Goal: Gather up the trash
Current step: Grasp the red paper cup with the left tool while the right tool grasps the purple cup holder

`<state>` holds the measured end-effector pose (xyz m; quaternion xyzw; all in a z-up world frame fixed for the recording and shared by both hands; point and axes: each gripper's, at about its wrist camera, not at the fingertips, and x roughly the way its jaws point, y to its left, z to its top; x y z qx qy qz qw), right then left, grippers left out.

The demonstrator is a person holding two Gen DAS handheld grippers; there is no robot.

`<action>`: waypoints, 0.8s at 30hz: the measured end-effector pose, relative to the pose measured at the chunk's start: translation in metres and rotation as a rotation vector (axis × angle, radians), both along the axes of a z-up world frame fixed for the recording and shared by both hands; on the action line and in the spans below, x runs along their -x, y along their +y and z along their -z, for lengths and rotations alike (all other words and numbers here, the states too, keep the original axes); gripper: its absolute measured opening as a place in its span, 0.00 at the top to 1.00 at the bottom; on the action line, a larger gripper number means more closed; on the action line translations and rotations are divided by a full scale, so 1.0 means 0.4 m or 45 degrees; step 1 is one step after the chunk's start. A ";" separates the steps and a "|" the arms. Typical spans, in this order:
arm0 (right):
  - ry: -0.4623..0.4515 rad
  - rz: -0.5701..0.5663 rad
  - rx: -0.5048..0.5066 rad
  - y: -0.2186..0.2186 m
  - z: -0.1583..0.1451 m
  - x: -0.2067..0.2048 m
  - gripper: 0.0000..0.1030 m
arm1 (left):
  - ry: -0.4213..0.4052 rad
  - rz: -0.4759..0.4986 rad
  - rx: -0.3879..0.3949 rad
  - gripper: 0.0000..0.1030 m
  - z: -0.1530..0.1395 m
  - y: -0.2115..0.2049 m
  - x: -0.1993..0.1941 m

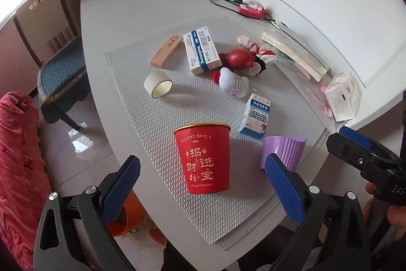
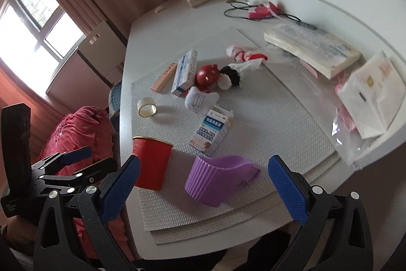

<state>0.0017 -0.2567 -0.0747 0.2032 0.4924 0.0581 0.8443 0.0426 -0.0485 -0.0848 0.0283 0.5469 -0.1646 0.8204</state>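
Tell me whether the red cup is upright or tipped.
Upright: the red cup stands on its base on the mat, gold rim up; contents not visible.

You are looking at a red paper cup (image 1: 203, 159) showing a gold rim and pale lettering, sitting on a silvery mat (image 1: 177, 103) wearing a fine woven texture. A lilac ribbed sleeve (image 2: 213, 182) is lying beside it. Your gripper pads (image 1: 124, 187) are showing blue with a cross-hatched grip, and the table (image 1: 106, 24) is showing plain white
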 end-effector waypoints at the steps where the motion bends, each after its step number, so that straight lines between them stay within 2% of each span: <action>1: 0.034 0.023 -0.023 -0.003 0.015 0.001 0.05 | 0.018 0.008 0.002 0.06 0.009 -0.003 -0.003; 6: 0.181 0.117 -0.112 -0.016 0.083 0.008 0.05 | 0.080 0.049 0.032 0.06 0.049 -0.013 -0.016; 10: 0.254 0.182 -0.219 -0.021 0.136 0.021 0.05 | 0.108 0.064 0.021 0.06 0.077 -0.017 -0.027; 13: 0.267 0.208 -0.283 -0.024 0.157 0.024 0.05 | 0.139 0.064 0.025 0.06 0.097 -0.015 -0.035; 18: 0.295 0.241 -0.288 -0.021 0.181 0.012 0.05 | 0.180 0.056 0.029 0.06 0.123 -0.018 -0.050; 22: 0.300 0.251 -0.305 -0.020 0.193 0.005 0.18 | 0.211 0.048 0.040 0.06 0.137 -0.015 -0.064; 24: 0.307 0.237 -0.304 -0.015 0.198 -0.003 0.21 | 0.220 0.051 0.051 0.06 0.141 -0.016 -0.067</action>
